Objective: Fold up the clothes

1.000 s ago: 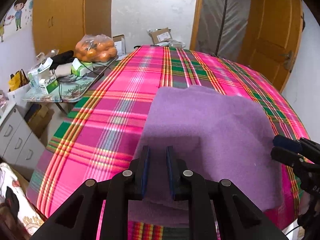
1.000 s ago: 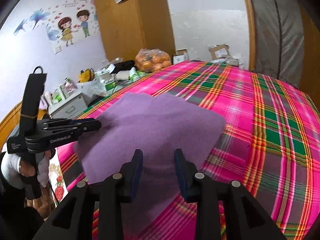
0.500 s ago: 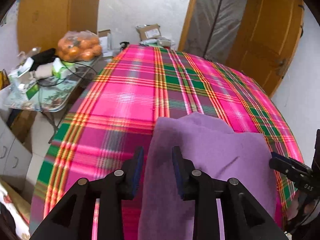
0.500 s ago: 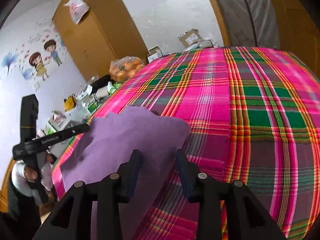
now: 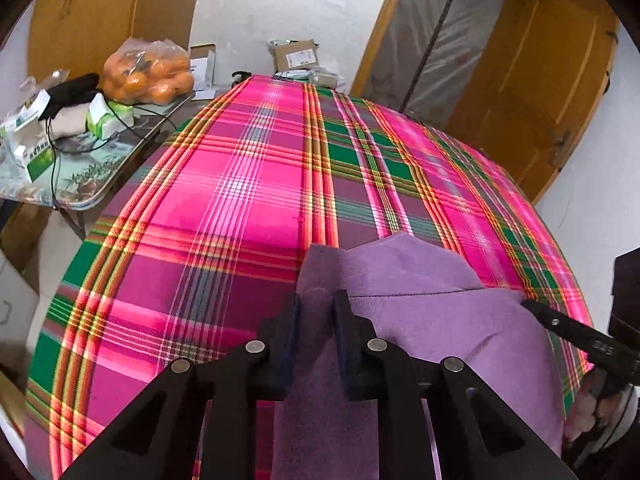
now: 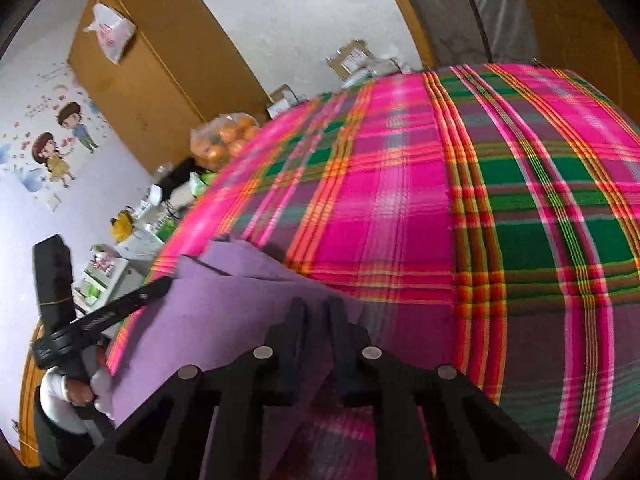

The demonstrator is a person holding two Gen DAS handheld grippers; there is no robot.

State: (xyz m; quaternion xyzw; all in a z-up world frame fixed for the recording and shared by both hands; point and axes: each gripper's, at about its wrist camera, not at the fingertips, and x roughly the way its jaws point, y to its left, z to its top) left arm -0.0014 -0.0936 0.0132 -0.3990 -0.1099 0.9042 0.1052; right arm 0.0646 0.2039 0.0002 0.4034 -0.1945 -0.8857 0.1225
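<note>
The left gripper [image 5: 316, 300], a black two-finger claw, has its jaws closing; they stand narrowly apart with a raised fold of the soft purple fleece garment [image 5: 436, 320] between them, the blue pads pressing the cloth on both sides. The right gripper [image 6: 315, 307], also black, has its jaws closing too, drawn nearly together on another edge of the same garment, pinching a thin ridge of fabric. Each claw shows in the other's view: the right one juts in from the right edge of the left wrist view, and the left one, held by a person's hand in a white sleeve [image 6: 60, 394], reaches in from the left of the right wrist view, its tip at the cloth's edge.

The garment lies at the near edge of a bed covered by a bright pink, green and orange plaid sheet [image 5: 248, 184]. It is bunched and partly doubled over, with one layer's edge lying across another and a corner pointing toward the middle of the bed.

Beyond the bed's far left corner stands a small cluttered side table [image 5: 84, 196] with green and white boxes and a clear plastic bag of oranges [image 5: 148, 74]. A wooden wardrobe [image 6: 160, 64], cardboard boxes against the white wall, and a wooden door [image 5: 548, 92] stand well apart from the cloth. Nothing lies between the claws and the garment.
</note>
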